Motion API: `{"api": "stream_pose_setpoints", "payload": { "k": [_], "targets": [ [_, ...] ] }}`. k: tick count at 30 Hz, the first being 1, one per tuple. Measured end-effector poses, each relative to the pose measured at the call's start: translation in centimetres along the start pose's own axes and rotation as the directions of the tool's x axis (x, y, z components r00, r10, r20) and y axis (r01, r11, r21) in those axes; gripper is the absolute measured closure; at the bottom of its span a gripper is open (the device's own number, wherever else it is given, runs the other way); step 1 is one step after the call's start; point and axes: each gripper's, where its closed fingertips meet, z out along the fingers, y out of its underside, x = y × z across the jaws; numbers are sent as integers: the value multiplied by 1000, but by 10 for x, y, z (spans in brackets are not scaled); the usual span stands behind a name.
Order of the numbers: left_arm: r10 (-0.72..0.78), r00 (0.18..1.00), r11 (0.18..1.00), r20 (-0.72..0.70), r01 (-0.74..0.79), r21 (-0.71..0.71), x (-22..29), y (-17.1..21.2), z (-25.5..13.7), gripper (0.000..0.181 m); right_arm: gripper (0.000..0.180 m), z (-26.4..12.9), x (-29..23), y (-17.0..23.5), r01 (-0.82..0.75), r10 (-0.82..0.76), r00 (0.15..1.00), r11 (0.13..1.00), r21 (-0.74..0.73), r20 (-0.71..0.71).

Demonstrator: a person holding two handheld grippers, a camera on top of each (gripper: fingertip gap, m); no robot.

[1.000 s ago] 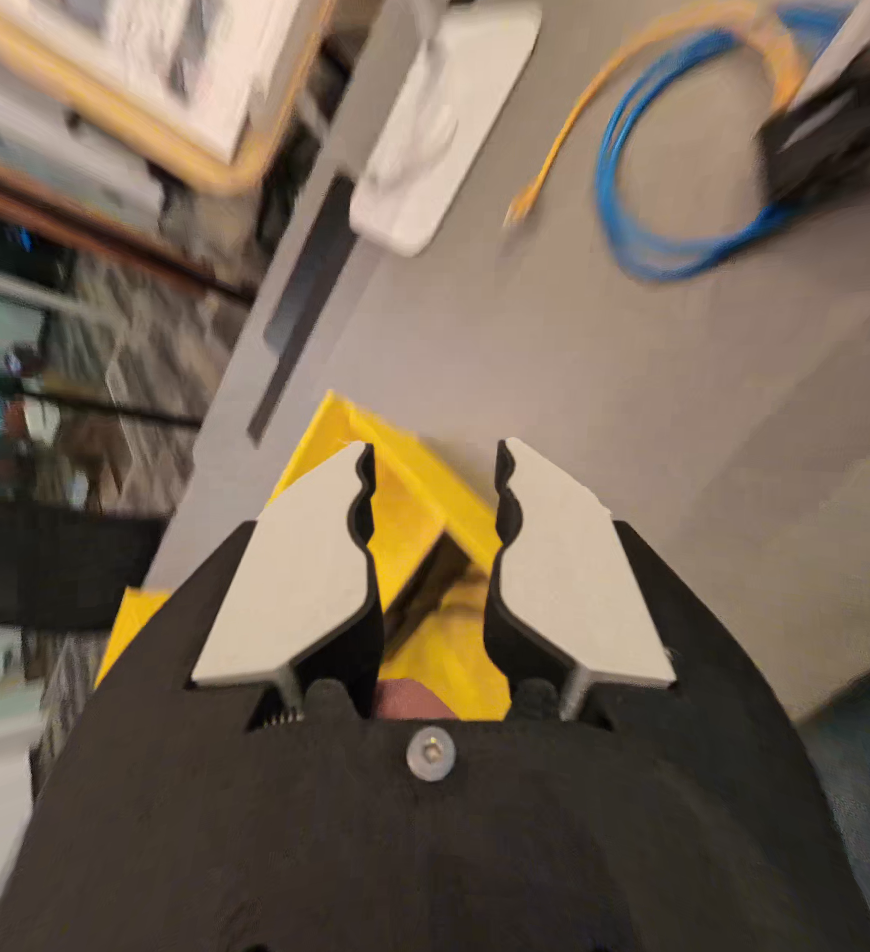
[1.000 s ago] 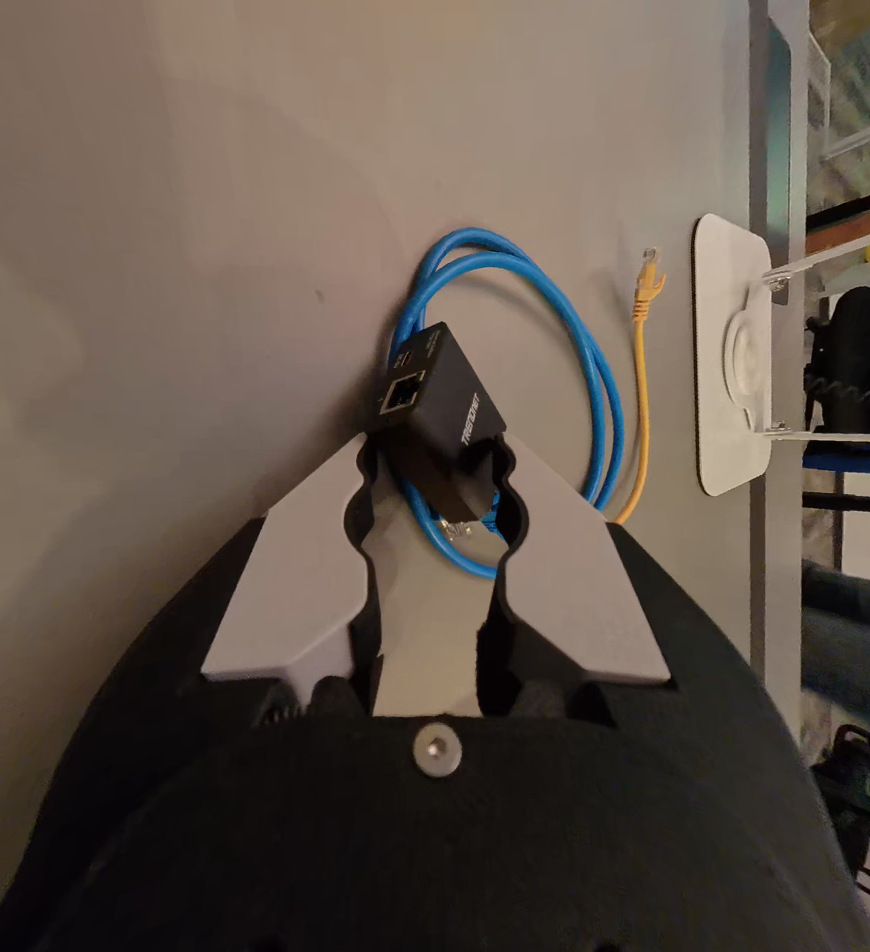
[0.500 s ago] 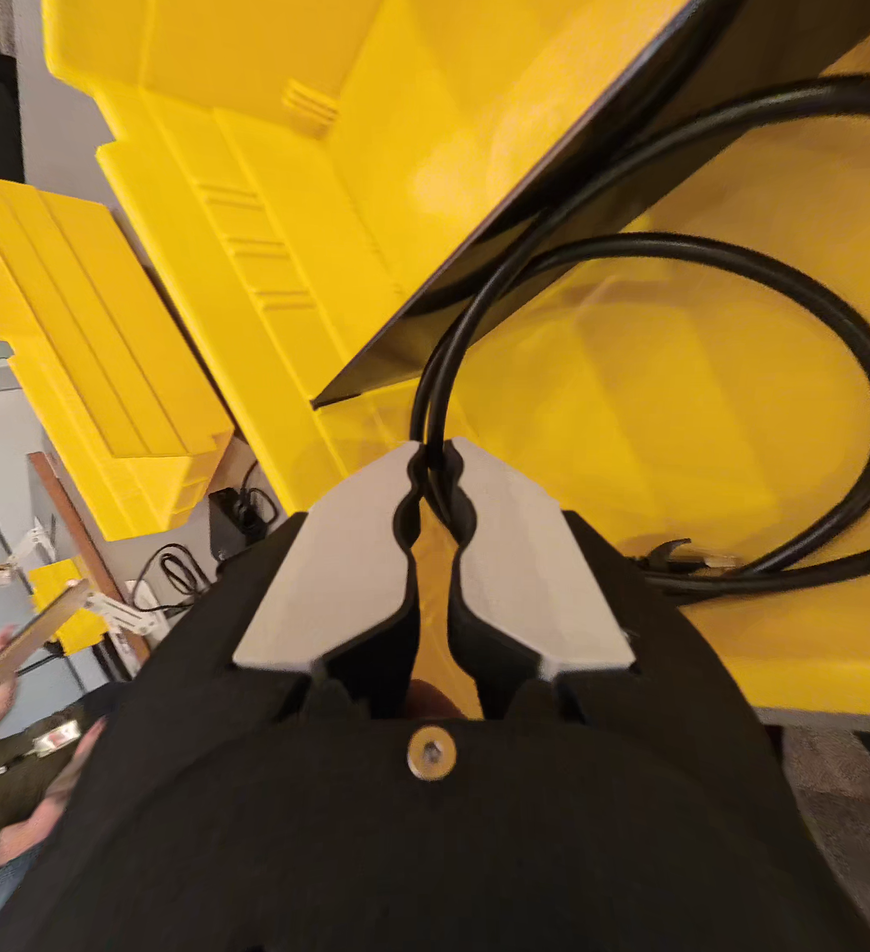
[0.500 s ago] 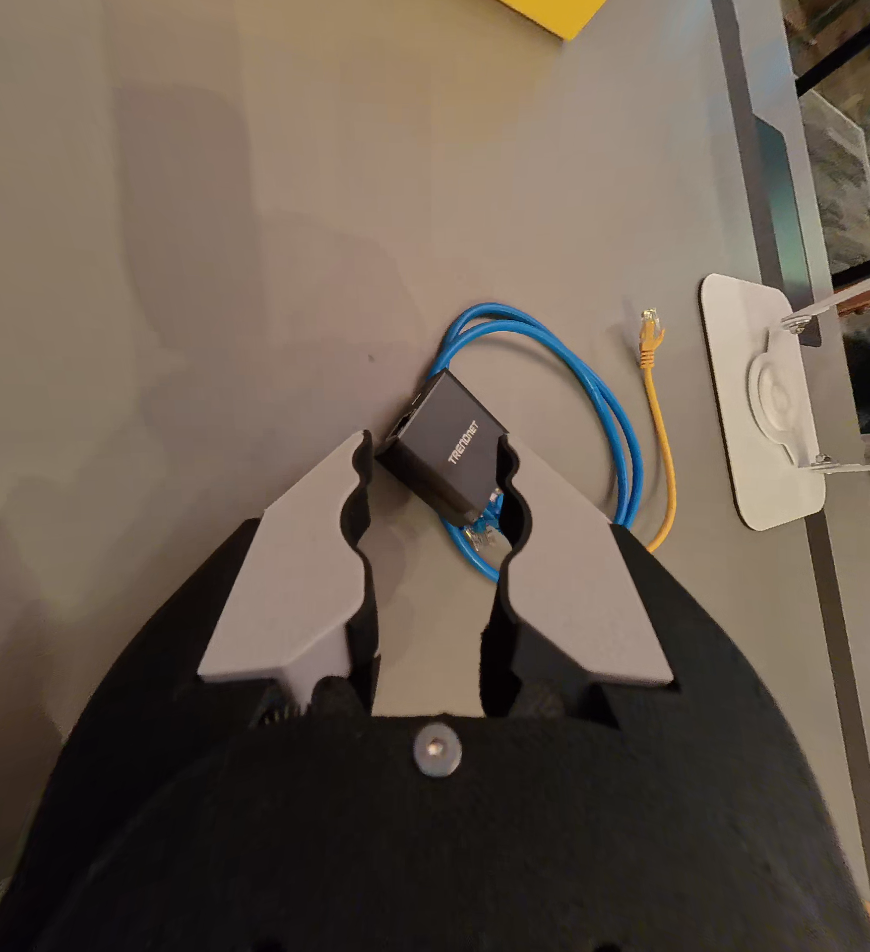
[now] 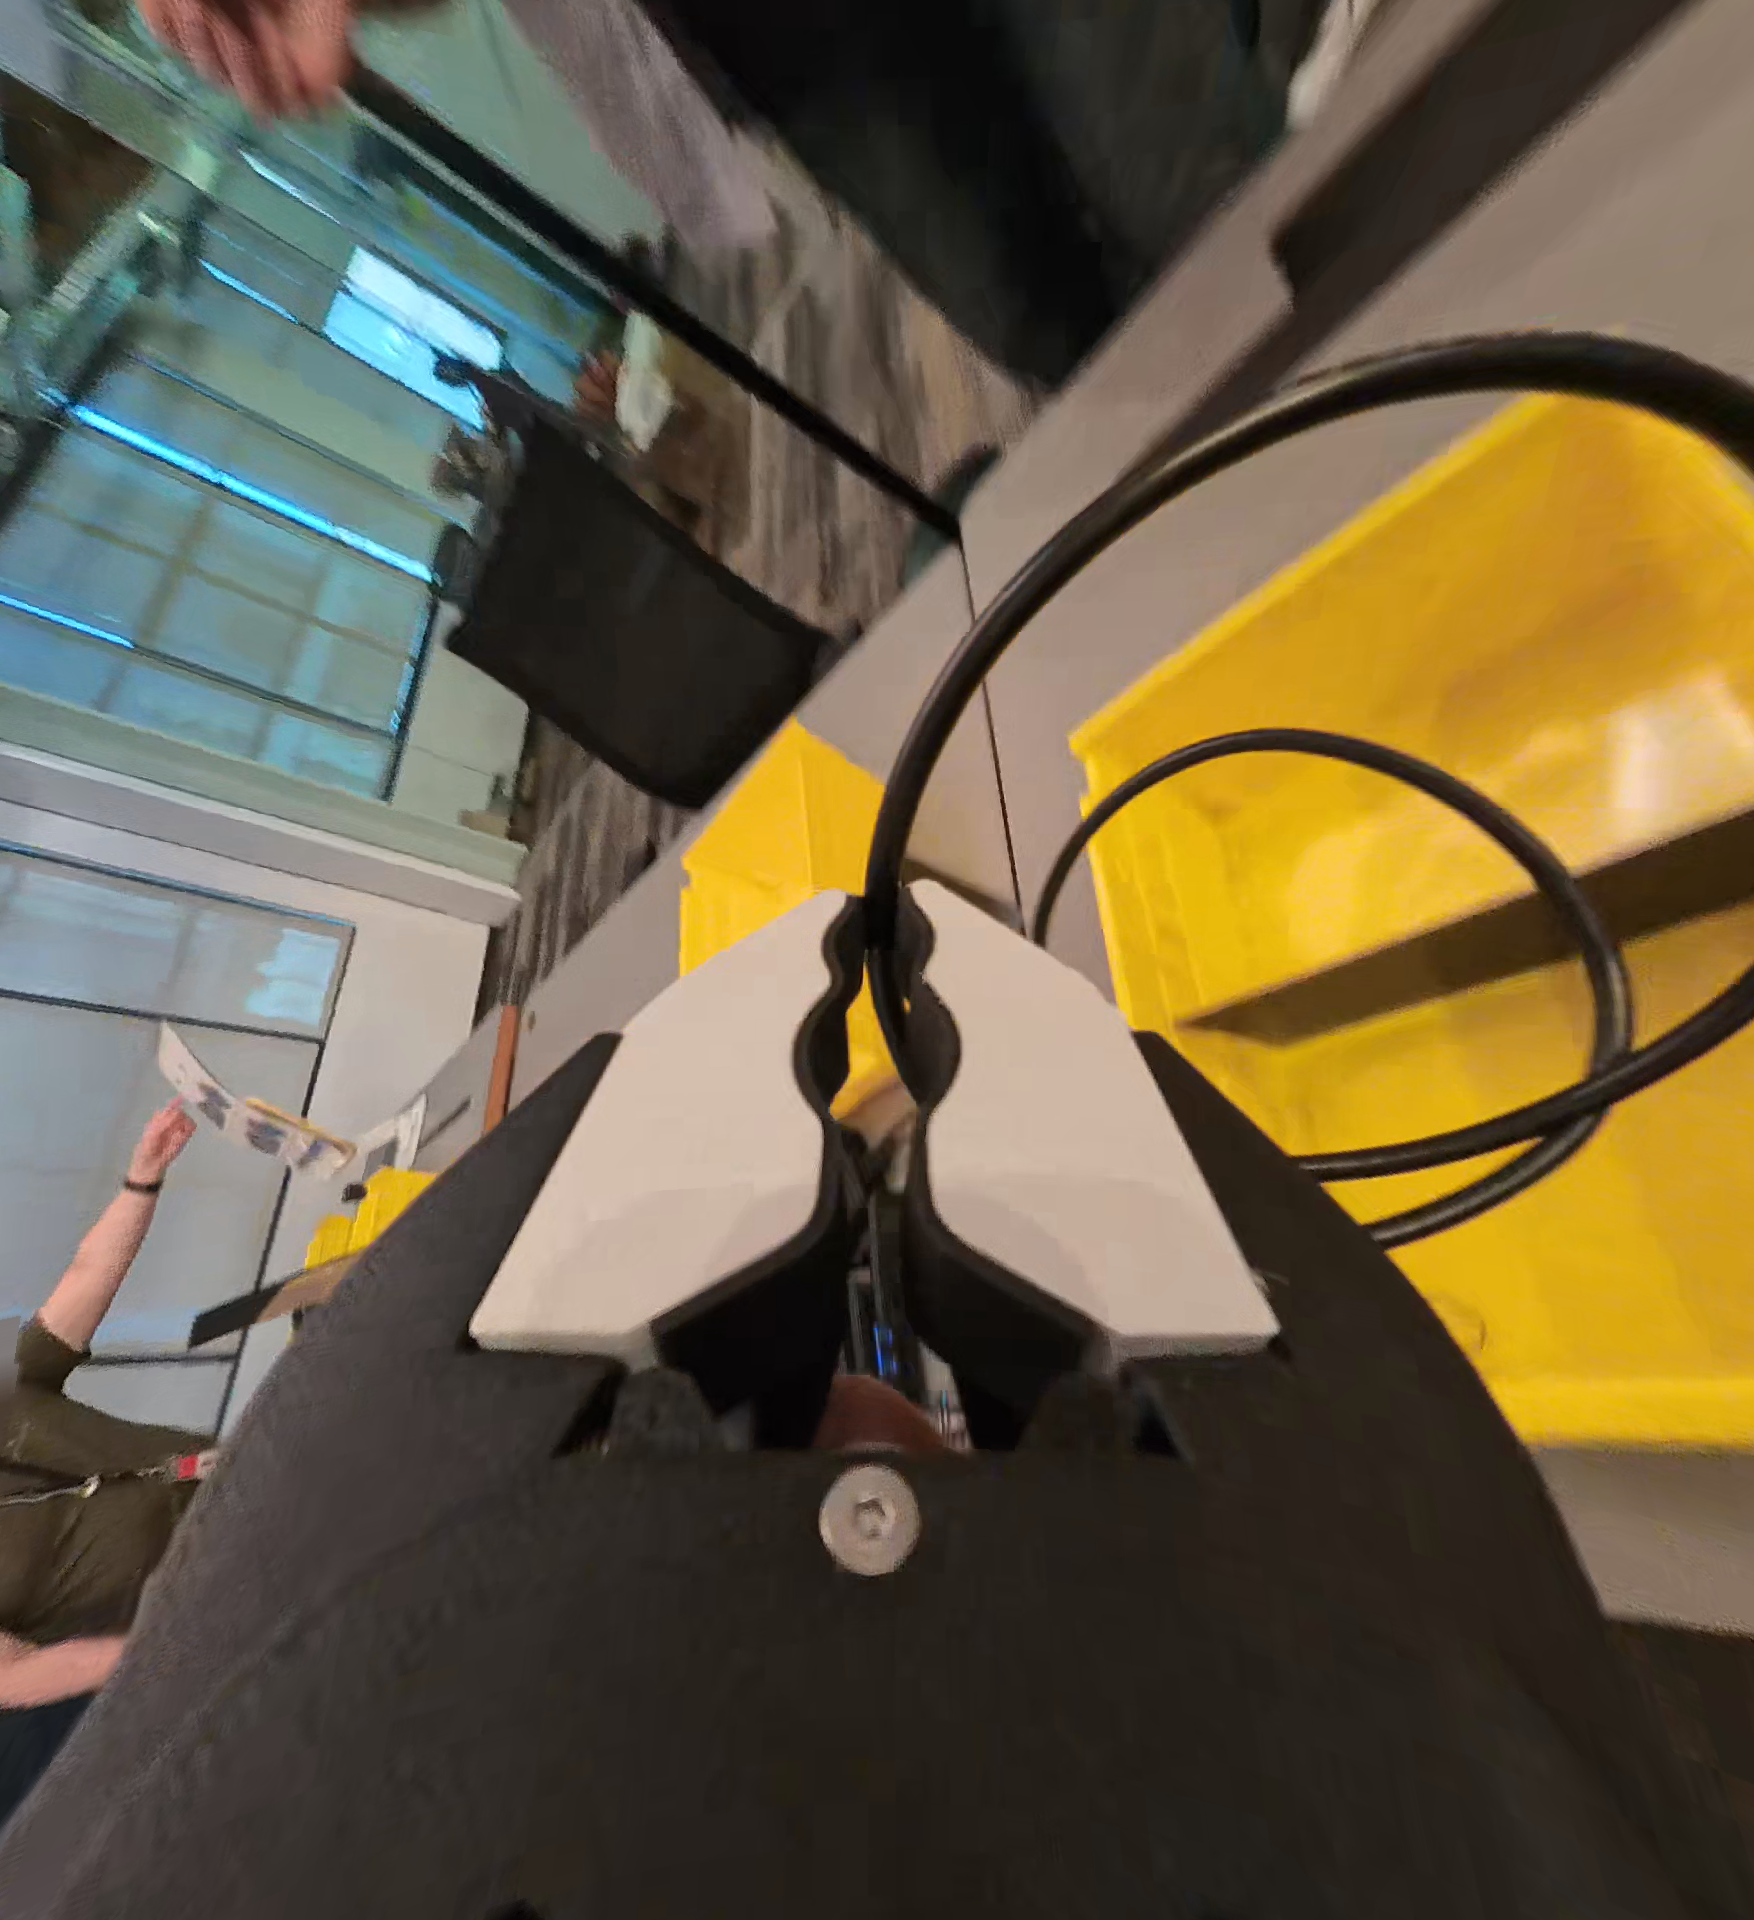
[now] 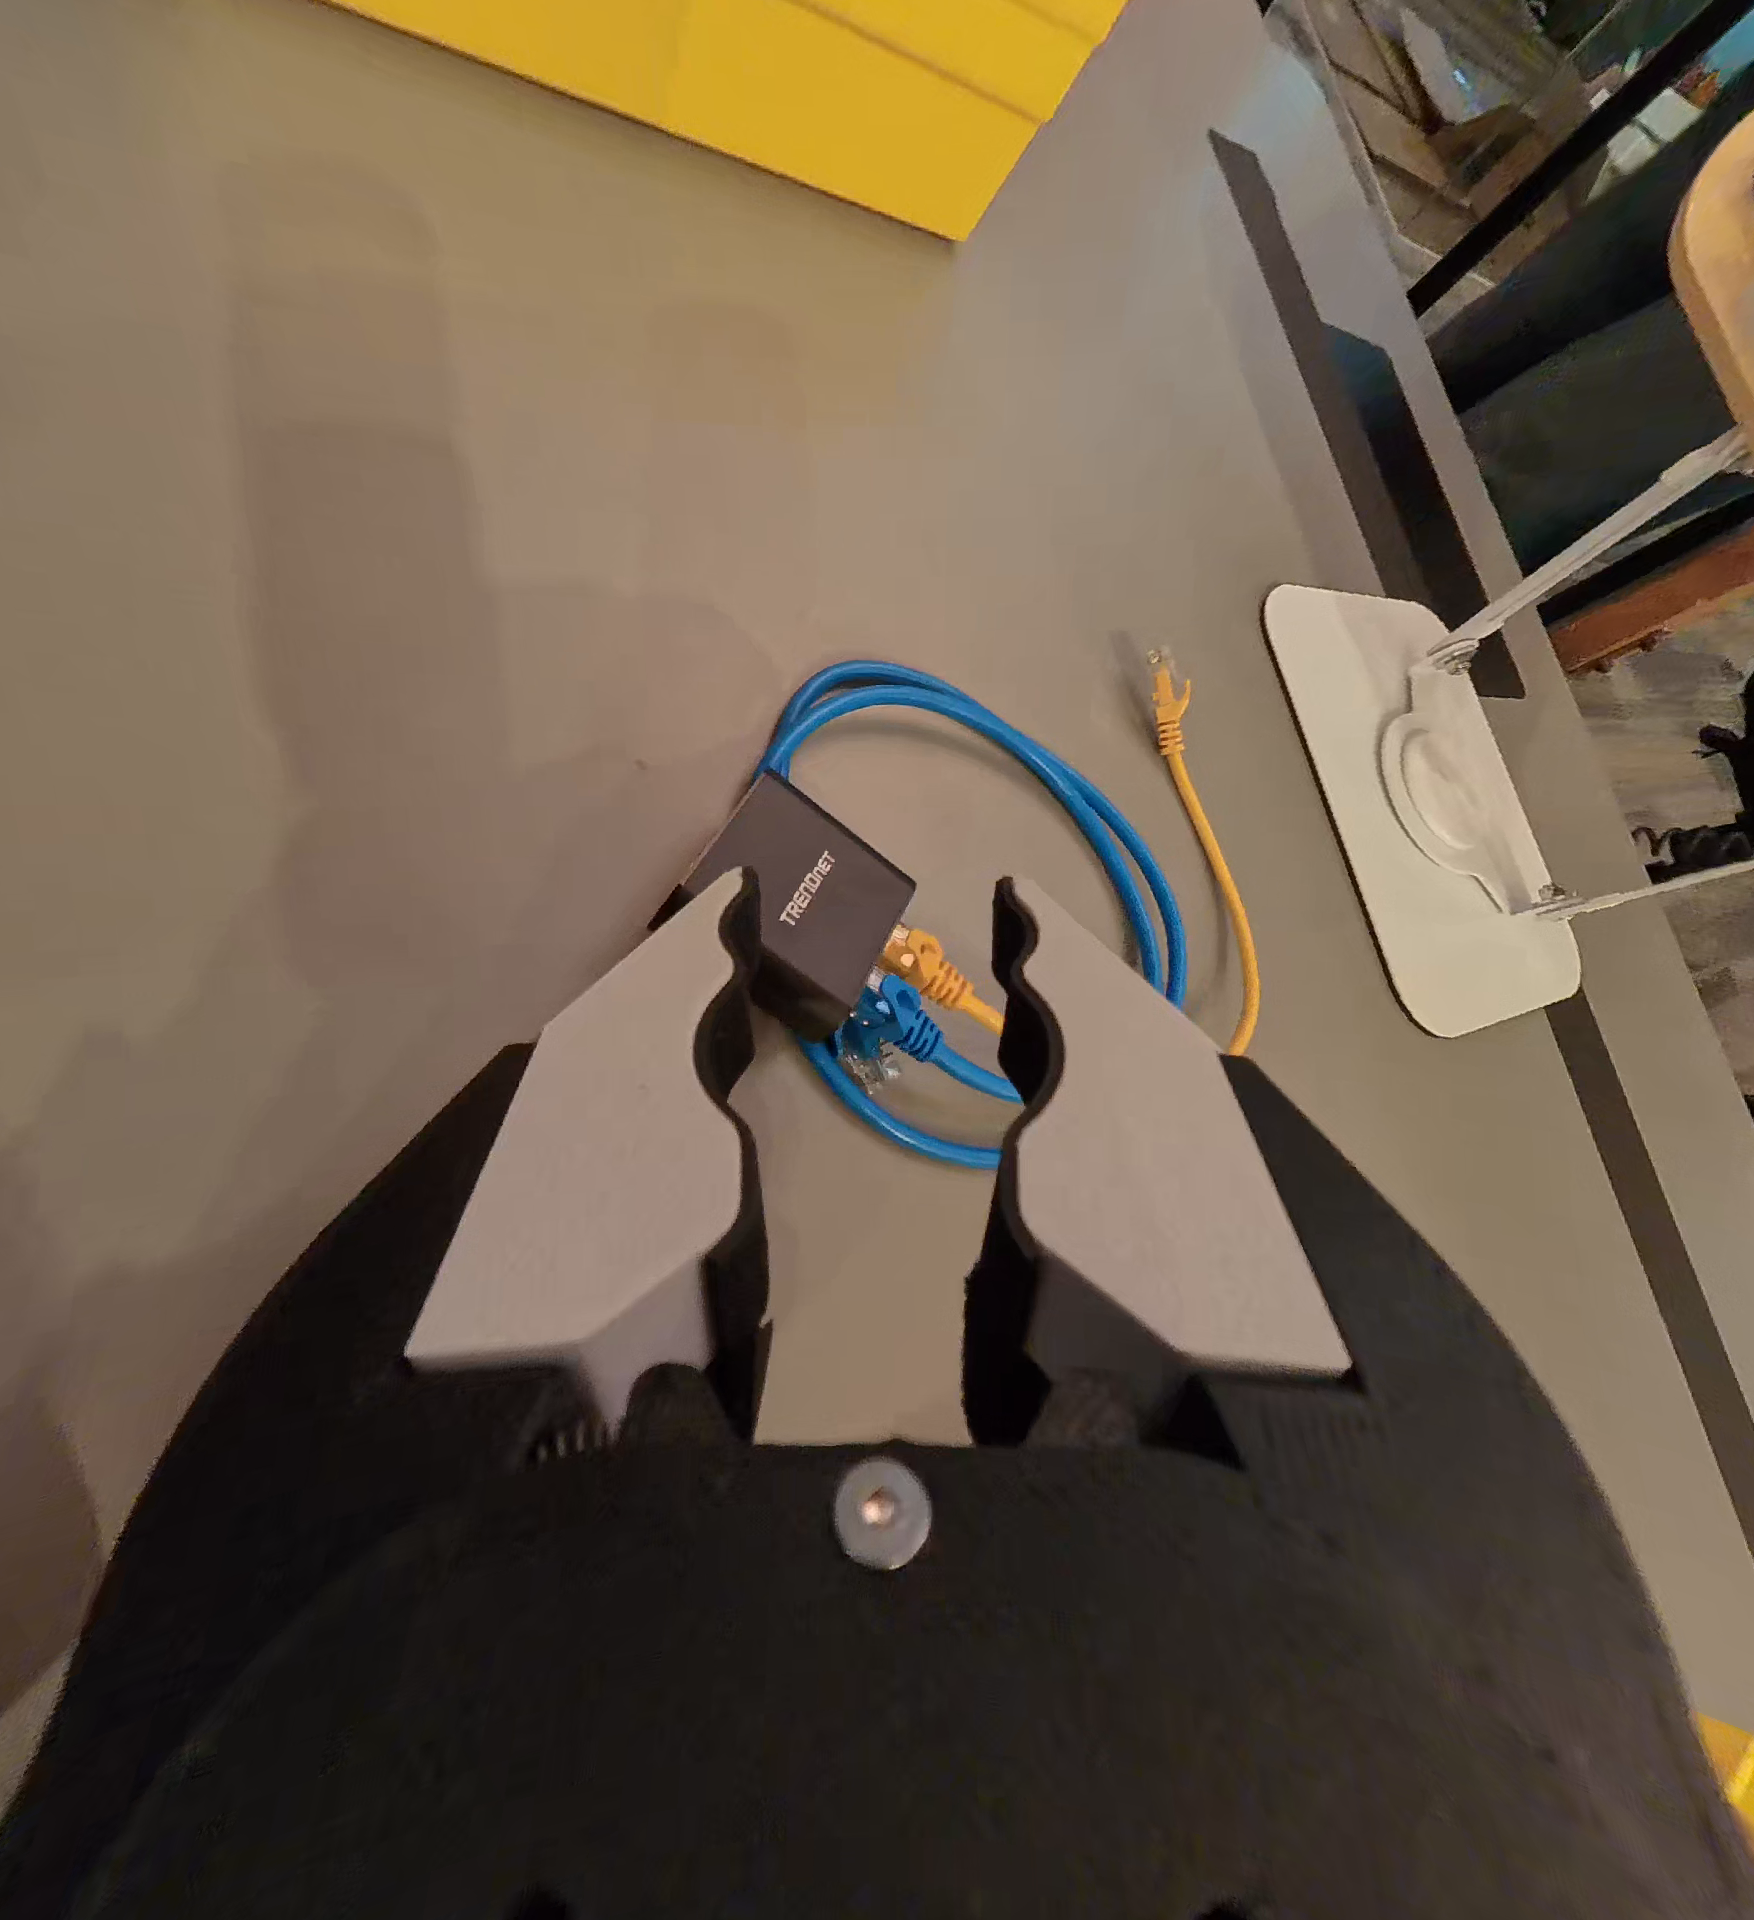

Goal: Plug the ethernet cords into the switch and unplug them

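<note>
My left gripper (image 5: 881,925) is shut on a black cord (image 5: 1268,436), which loops in the air over a yellow bin (image 5: 1538,665). In the right wrist view the small black switch (image 6: 811,894) lies on the grey table (image 6: 437,520). A yellow cord (image 6: 1221,883) and a coiled blue cord (image 6: 1091,810) have ends plugged into its near side. The yellow cord's other plug (image 6: 1167,691) lies loose on the table. My right gripper (image 6: 868,899) is open and empty, just above the switch, its left fingertip overlapping the switch's edge.
A white flat stand base (image 6: 1413,810) sits at the table's right edge. A yellow bin lid (image 6: 800,94) lies at the far side. More yellow bins (image 5: 779,821) stand beyond the left gripper. A person (image 5: 52,1455) stands at the far left. There is about 50 cm between the tips of the two grippers. The small black switch (image 6: 811,894) is about 5 cm from my right fingertips and 50 cm from my left.
My left gripper went into the yellow bin, shut on the black cord and lifted it clear. My right gripper pulled back a little from the switch, staying open.
</note>
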Motion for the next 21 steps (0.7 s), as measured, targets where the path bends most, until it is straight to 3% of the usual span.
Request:
{"api": "stream_pose_setpoints", "payload": {
  "k": [5, 10, 12, 17, 21],
  "targets": [
    [52, 998, 966, -47, -38, 254, 13, -100, -45, 176, 136, -6, 3, -2, -23, 23, 1000, 999, 23, -12],
    [390, 882, 860, -263, -247, 447, 127, -171, -55, 176, 136, -12, 7, 2, -67, 68, 997, 997, 41, -23],
    [569, 777, 784, -270, -413, 463, 179, -172, -41, 176, 136, -16, 9, 3, -95, 96, 995, 994, 62, -20],
    [788, 458, 612, -411, -514, 601, 312, -153, -28, 176, 136, -19, 9, 15, -135, 136, 991, 989, 63, -13],
    [816, 353, 577, -457, -524, 627, 375, -133, -14, 175, 136, -17, 6, 22, -155, 155, 988, 986, 61, 8]
  ]
}}
